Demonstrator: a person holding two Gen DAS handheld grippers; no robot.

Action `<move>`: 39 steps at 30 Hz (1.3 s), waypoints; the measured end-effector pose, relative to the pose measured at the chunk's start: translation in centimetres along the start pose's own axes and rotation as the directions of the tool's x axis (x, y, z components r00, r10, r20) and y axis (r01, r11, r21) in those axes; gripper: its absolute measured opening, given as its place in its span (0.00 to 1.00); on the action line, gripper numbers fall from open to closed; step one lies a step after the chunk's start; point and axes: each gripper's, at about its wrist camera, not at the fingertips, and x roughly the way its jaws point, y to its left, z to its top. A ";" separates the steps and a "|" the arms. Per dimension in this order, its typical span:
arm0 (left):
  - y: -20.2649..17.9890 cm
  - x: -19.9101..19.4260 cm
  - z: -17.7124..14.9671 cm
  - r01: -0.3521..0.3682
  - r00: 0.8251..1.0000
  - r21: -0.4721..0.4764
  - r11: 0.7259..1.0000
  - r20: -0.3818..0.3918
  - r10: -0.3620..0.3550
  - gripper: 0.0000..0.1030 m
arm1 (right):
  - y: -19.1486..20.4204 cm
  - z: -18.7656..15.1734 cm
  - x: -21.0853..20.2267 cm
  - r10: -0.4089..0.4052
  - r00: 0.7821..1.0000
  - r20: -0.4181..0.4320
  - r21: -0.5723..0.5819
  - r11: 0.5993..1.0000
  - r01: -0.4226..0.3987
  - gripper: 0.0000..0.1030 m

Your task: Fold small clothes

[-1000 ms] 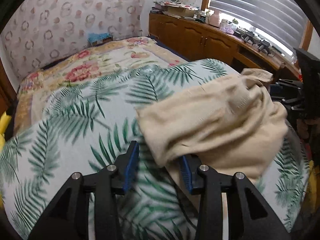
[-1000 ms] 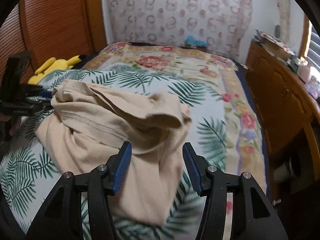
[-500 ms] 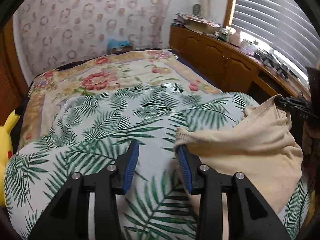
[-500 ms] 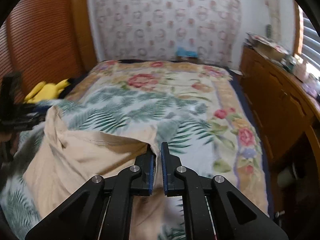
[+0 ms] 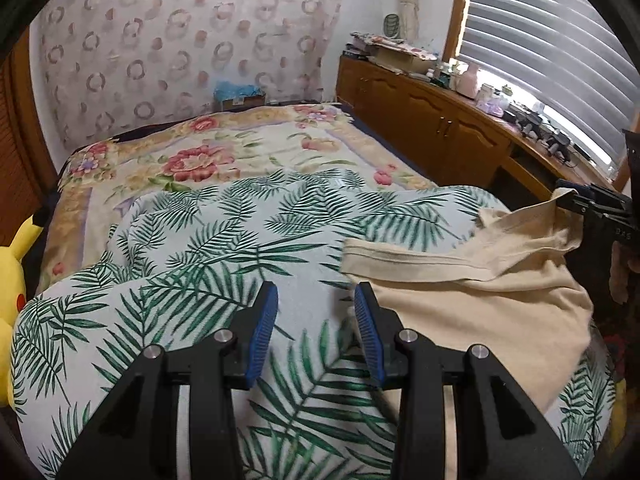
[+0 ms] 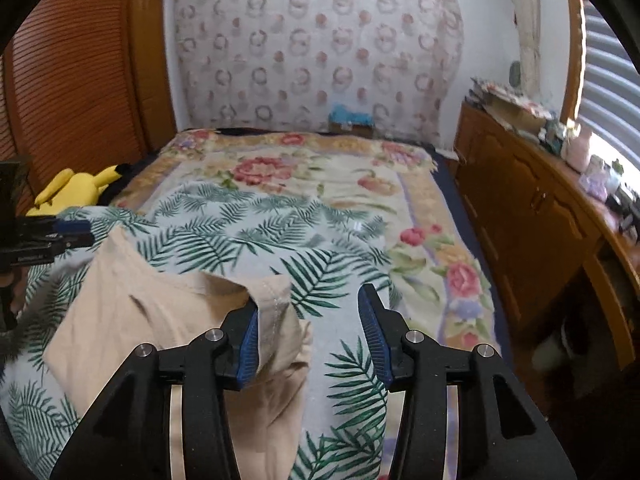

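A beige garment [image 5: 480, 296] lies rumpled on the palm-leaf bedcover [image 5: 224, 248]. In the left wrist view my left gripper [image 5: 314, 330] stands open over bare cover, with the garment's hem just right of its right finger. My right gripper [image 6: 310, 342] has its jaws opening. A folded corner of the beige garment [image 6: 160, 320] hangs against its left pad [image 6: 248, 348], and the right pad is clear of the cloth. The right gripper [image 5: 570, 196] also shows at the garment's far corner, and the left gripper [image 6: 86, 234] at that view's left edge.
A yellow plush toy [image 6: 76, 188] lies at the bed's left side. A floral blanket [image 5: 208, 156] covers the far half of the bed. A wooden cabinet [image 5: 432, 136] with cluttered top runs along the right under window blinds. A wood-slat wall [image 6: 72, 80] stands left.
The right gripper closed on the garment's edge half a second ago and raised it; its jaws now stand apart again. The bunched garment has spread flatter. The left gripper drew back from the cloth.
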 end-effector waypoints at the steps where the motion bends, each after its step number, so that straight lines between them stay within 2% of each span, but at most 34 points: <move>1: -0.4 -0.2 0.0 0.003 1.000 0.004 1.000 0.002 -0.003 0.37 | 0.3 0.0 -0.2 0.003 1.000 0.003 -0.007 1.000 -0.003 0.45; 5: -1.9 -0.8 -0.3 0.037 0.999 0.039 0.999 -0.004 -0.037 0.37 | 1.6 0.3 -1.1 0.004 1.000 0.018 -0.036 0.999 -0.003 0.47; 10: -3.5 -1.0 -0.7 0.070 0.997 0.081 0.994 -0.025 -0.068 0.40 | 1.1 0.6 -0.1 -0.050 0.998 -0.033 -0.011 0.999 0.049 0.51; 14: -4.4 -1.2 -1.1 0.094 0.995 0.094 0.991 -0.037 -0.091 0.53 | -0.4 0.1 1.4 -0.092 0.991 -0.102 0.024 0.995 0.095 0.51; 18: -4.9 -1.1 -1.4 0.104 0.994 0.100 0.990 -0.047 -0.100 0.54 | 0.0 -1.0 1.3 -0.069 0.990 -0.123 0.007 0.998 0.070 0.51; 22: -5.4 -1.2 -1.7 0.105 0.994 0.102 0.989 -0.050 -0.101 0.54 | 1.5 -1.1 -0.4 -0.047 0.996 -0.074 -0.023 0.999 0.046 0.51; 25: -5.6 -1.3 -1.9 0.107 0.993 0.102 0.989 -0.052 -0.102 0.54 | 3.6 -0.9 -2.2 0.027 0.999 -0.017 -0.077 0.997 -0.028 0.51; 28: -5.7 -1.4 -2.2 0.107 0.993 0.099 0.989 -0.054 -0.102 0.54 | 5.6 -0.9 -2.1 0.080 0.996 -0.041 -0.144 0.986 -0.085 0.51; 33: -5.5 -1.4 -2.9 0.109 0.992 0.093 0.990 -0.067 -0.103 0.54 | 6.9 -1.9 0.7 0.093 0.985 -0.144 -0.211 0.970 -0.122 0.38; 34: -5.4 -1.3 -3.0 0.108 0.992 0.092 0.990 -0.070 -0.102 0.54 | 7.0 -2.2 1.5 0.086 0.981 -0.171 -0.234 0.964 -0.125 0.28; 35: -5.4 -1.3 -3.0 0.107 0.992 0.090 0.990 -0.073 -0.100 0.54 | 7.0 -2.3 2.1 0.075 0.979 -0.188 -0.249 0.961 -0.122 0.11; 37: -5.3 -1.2 -3.2 0.102 0.992 0.089 0.991 -0.079 -0.095 0.54 | 7.0 -2.2 2.8 0.072 0.977 -0.199 -0.273 0.954 -0.126 0.03; 39: -5.1 -1.2 -3.2 0.101 0.992 0.086 0.991 -0.079 -0.095 0.54 | 6.5 -1.2 2.9 0.062 0.982 -0.179 -0.287 0.951 -0.112 0.00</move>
